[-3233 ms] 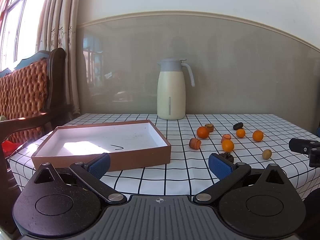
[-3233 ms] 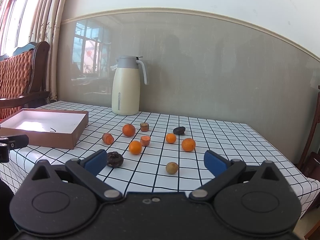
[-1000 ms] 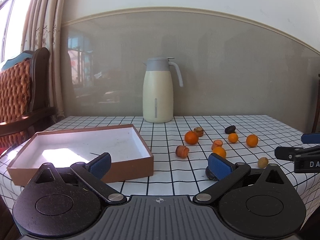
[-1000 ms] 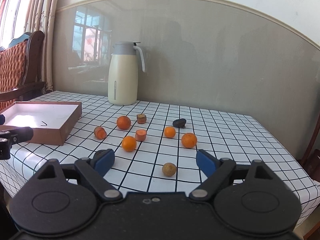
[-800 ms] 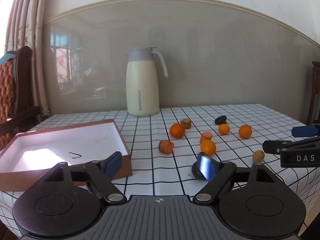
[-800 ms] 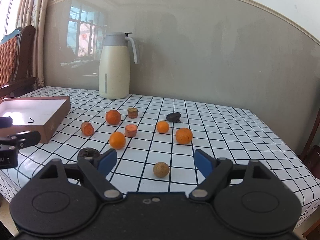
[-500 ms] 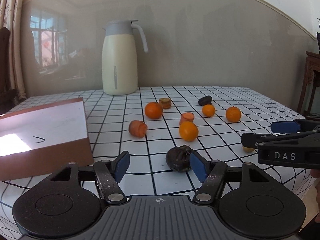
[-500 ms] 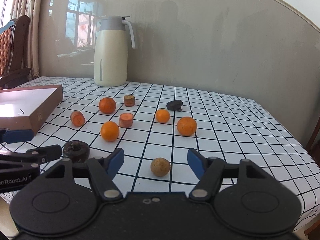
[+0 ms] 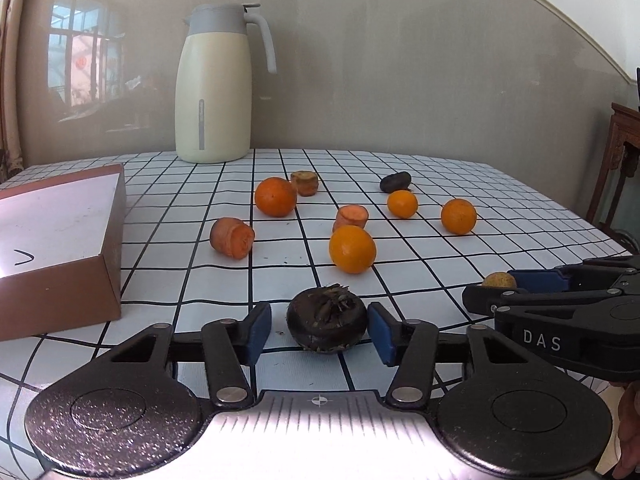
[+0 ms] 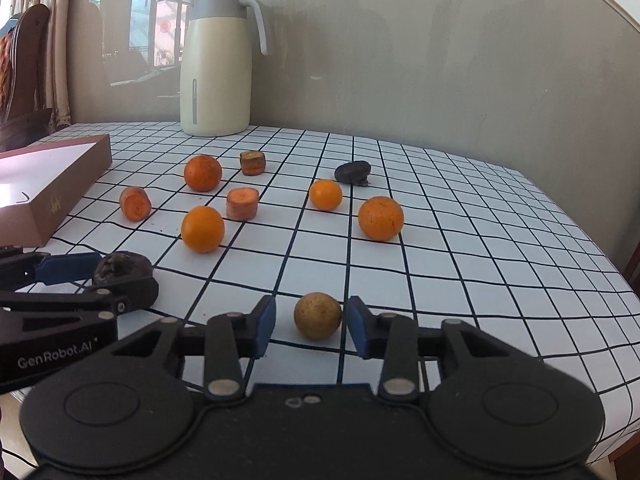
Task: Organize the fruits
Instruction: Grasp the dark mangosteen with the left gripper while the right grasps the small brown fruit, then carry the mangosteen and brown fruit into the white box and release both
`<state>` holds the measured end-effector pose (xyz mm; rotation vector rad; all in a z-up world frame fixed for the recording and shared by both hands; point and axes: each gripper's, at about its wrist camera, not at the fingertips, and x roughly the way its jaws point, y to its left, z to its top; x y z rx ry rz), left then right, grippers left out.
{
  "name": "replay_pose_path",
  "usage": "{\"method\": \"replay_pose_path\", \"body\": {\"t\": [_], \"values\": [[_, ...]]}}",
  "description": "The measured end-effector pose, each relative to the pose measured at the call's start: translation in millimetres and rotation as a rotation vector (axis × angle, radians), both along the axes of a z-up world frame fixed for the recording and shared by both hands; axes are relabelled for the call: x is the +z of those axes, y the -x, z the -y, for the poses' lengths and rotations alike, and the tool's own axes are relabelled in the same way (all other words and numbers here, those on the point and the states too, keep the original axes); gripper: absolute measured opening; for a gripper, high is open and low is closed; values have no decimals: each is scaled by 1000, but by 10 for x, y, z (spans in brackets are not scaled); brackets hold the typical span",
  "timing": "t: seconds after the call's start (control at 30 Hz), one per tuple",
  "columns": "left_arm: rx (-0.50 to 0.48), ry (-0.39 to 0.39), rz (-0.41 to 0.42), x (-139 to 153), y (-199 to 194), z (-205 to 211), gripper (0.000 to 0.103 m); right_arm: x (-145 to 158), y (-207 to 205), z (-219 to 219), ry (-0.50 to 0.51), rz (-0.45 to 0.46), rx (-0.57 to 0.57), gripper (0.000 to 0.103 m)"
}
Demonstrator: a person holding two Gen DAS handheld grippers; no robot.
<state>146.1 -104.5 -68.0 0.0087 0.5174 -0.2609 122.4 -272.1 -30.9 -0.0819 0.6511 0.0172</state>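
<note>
Four oranges (image 10: 202, 229), three carrot chunks (image 10: 242, 203), two dark fruits, one tan fruit on checked cloth. Nearest dark fruit (image 9: 327, 324) sits stem-tuft up, between my left gripper (image 9: 319, 333) pads; jaws just closing, small gaps both sides. Tan fruit (image 10: 317, 315) round, between my right gripper (image 10: 310, 326) pads, likewise closing, not yet pinched.

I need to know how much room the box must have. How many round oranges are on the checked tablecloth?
4. One at the back left, one in front of it near the middle, a smaller one further back, and one on the right. None looks hidden.
</note>
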Motion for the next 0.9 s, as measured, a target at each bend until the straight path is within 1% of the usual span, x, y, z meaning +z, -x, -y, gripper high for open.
{"method": "replay_pose_path", "body": {"t": [0.03,0.1,0.3,0.47,0.6,0.9], "values": [[-2,-8,2,-4,-11,20,43,-12,-10,7,-6,-10,-3,23],[0,-11,7,-6,-5,33,44,-7,-14,24,-20,-9,-8,17],[-8,-1,12,3,-13,7,43,4,0,57,-32,-1,-25,16],[3,-6,39,102,77,-98,43,74,45,43,-42,24,-28,16],[24,-8,70,222,160,-253,43,172,101,-73,-45,57,3,16],[68,-11,134,473,374,-631,43,428,175,-486,-68,127,101,16]]}}
